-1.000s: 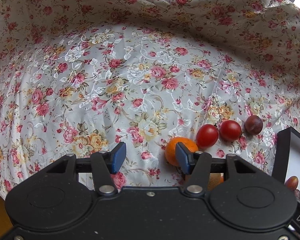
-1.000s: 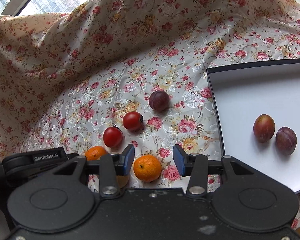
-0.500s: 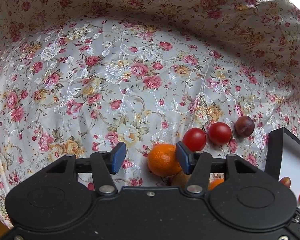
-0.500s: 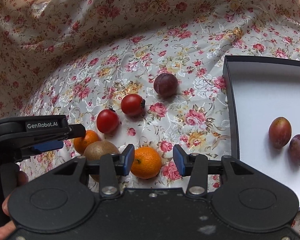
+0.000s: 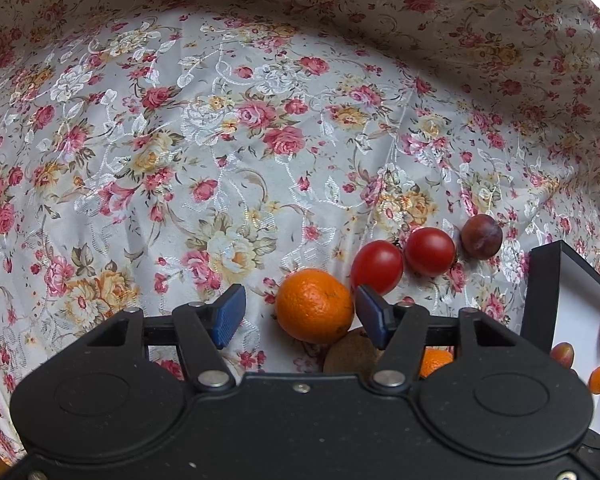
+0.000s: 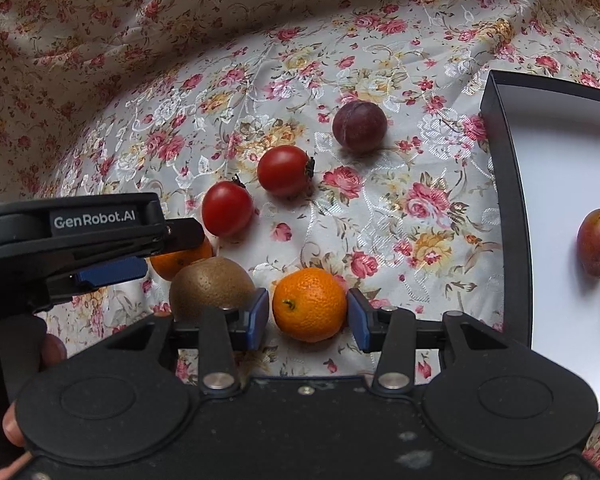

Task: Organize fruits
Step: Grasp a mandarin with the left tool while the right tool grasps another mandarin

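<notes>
A floral satin tablecloth filled both views. A black-rimmed white tray sat at the right edge of the right wrist view. The right gripper, blue pads wide apart, bracketed a dimpled orange mandarin at lower centre, neither pad clearly touching it. The left gripper stood equally spread around a second bright mandarin, whose skin met its right-hand pad. A brown kiwi, two glossy red tomatoes and a purple plum lay nearby.
</notes>
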Tool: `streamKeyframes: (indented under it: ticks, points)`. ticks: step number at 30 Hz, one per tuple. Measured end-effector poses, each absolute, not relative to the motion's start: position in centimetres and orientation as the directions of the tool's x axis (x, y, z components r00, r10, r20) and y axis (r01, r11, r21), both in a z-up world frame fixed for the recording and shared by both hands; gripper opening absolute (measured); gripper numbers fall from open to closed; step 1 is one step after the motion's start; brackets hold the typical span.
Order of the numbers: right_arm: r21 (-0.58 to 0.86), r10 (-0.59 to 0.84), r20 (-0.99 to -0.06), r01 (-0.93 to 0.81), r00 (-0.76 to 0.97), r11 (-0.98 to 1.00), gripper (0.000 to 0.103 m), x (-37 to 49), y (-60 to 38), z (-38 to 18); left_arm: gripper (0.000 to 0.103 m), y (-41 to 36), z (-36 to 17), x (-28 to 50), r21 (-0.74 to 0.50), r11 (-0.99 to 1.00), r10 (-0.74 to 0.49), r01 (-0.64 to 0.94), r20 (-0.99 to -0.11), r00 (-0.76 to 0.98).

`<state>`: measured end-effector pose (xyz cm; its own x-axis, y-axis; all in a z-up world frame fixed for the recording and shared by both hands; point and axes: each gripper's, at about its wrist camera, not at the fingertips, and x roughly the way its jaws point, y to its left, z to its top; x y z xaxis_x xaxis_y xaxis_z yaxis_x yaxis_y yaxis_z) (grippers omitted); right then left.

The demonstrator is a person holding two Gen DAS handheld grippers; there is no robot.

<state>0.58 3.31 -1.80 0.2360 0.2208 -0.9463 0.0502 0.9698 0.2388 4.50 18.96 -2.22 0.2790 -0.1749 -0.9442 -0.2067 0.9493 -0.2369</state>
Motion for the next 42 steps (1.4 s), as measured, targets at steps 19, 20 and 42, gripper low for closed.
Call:
streamKeyframes:
  ticks: [19, 20, 42]
  points:
    - [0.222, 0.197, -0.932, 0.049, 0.306, 0.974, 0.042, 0.5, 2.6, -0.6, 0.061, 18.7, -3.1, 5.1, -0.216, 0.956, -0.162, -0.197, -0.952, 0.260]
    - [0.227, 0.199, -0.930, 0.057, 0.309, 0.972, 0.042, 0.5, 2.5, -0.6, 0.061, 18.7, -3.1, 5.1, -0.214, 0.957, -0.160, -0.196, -0.953, 0.257]
    - [0.273, 0.185, -0.846, 0.108, 0.501, 0.956, 0.042, -0.2, -0.5, 3.9, 0.050, 19.0, 0.8, 4.2, -0.115, 0.939, 0.031, -0.323, -0.910, 0.413]
